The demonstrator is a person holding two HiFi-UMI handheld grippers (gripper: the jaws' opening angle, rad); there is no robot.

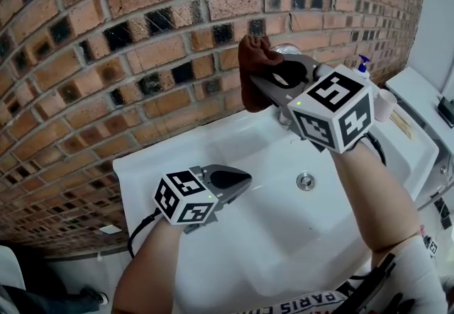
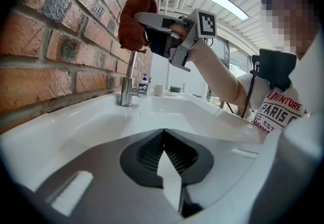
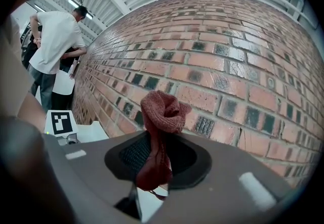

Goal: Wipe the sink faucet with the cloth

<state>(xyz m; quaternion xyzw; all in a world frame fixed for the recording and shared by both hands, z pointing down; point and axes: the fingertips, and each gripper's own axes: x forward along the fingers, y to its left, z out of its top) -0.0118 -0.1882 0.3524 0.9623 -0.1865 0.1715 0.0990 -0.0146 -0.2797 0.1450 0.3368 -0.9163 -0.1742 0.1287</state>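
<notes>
Your right gripper (image 1: 273, 77) has its jaws clamped on the rust-red cloth (image 1: 257, 71). In the right gripper view a narrow tail of it is pinched between the two pads. The rest bunches into a loose knot that sticks out past the jaw tips toward the brick wall (image 1: 142, 36).

You are holding that knot high, at the upper end of the chrome faucet (image 2: 126, 84). In the left gripper view the cloth covers the top of the upright stem, and it looks to be resting on the metal, though the contact itself is hidden behind the fabric.

Going by that, the cloth is picked up and brought to the faucet, and the wipe is at its top end. Below the cloth, the stem and the base, where it meets the white sink (image 1: 234, 142), stand bare. Nothing shows whether they have been rubbed, so count them as left to do, along with any side facing the wall.

Most of the cloth sits ahead of the tips rather than between them. It is the bunched end that meets the faucet, not the jaws, and the thin pinched tail could slip if you drag hard.

Your left gripper (image 1: 245, 178) hangs low over the near left part of the basin, well apart from the faucet. Its jaws are closed together on nothing.
</notes>
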